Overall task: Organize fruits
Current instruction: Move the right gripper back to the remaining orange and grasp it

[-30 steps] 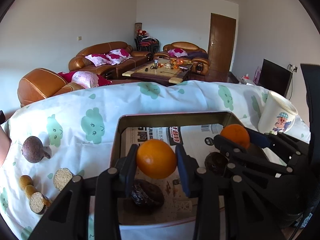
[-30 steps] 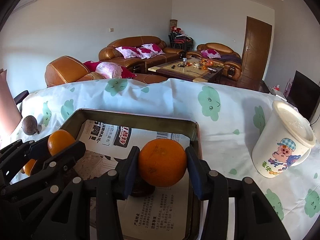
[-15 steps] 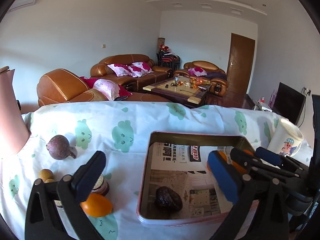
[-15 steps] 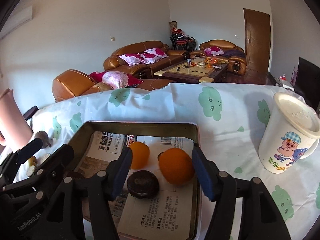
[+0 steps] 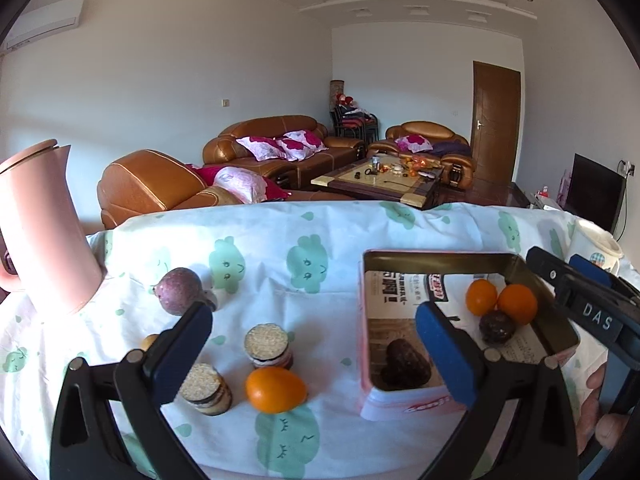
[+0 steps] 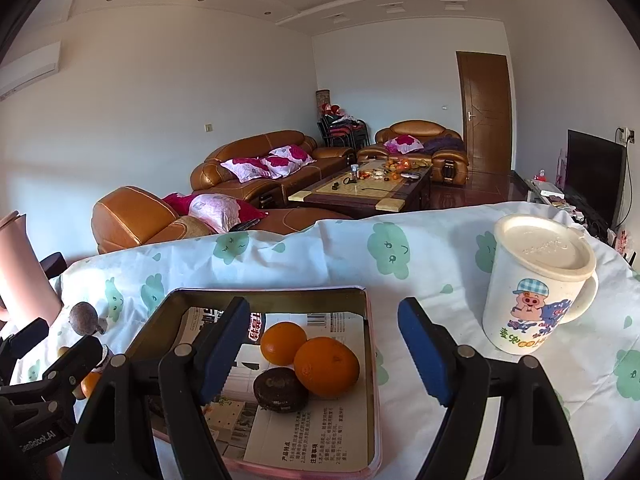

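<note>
A tin tray [image 6: 272,292] lined with newspaper holds two oranges [image 6: 326,366] and a dark round fruit [image 6: 280,390]. My right gripper [image 6: 324,348] hovers just above them; its jaws are opening and the pads touch nothing. A second dark fruit [image 5: 404,362] lies nearer the tin's [image 5: 440,256] front. My left gripper [image 5: 316,352] stands wide open over the cloth left of the tin. A loose orange [image 5: 276,390] lies on the cloth between its fingers, untouched. A purple fruit [image 5: 180,291] sits farther back on the left.
Two stacks of round biscuit-like pieces [image 5: 266,344] stand beside the loose orange. A pink jug [image 5: 44,232] is at the far left, and a lidded cartoon mug [image 6: 536,280] at the right. The table's far edge drops toward sofas.
Both grippers were shut on an orange each over the tin; both have let go and the oranges lie in it. The left gripper has swung left over the cloth. The right has risen slightly.
</note>
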`<move>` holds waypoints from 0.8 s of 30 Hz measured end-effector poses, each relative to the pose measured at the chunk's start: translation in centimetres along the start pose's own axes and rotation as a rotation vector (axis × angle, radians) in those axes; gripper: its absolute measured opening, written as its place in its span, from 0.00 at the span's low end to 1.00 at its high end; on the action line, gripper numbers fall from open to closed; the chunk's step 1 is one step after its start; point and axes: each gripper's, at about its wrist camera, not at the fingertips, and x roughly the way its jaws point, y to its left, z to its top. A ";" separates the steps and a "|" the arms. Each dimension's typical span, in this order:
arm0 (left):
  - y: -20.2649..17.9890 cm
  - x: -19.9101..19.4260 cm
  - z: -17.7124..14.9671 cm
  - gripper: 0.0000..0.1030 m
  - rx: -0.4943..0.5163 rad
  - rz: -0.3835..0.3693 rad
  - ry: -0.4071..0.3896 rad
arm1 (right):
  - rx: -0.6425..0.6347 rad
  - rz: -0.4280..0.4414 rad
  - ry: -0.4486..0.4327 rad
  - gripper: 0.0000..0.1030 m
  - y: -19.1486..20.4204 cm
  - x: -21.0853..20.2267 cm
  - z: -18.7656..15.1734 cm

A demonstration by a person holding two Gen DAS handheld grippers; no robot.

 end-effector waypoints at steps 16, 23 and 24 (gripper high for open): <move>3.7 -0.4 -1.3 1.00 0.025 0.059 0.031 | 0.049 -0.016 0.010 0.75 2.4 -1.9 -2.0; 5.8 -0.5 -1.5 1.00 0.012 0.070 0.043 | 0.024 -0.008 0.006 0.75 5.0 -2.8 -2.8; 6.1 -0.5 -1.5 1.00 0.007 0.071 0.046 | 0.021 -0.006 0.008 0.75 5.4 -2.9 -2.9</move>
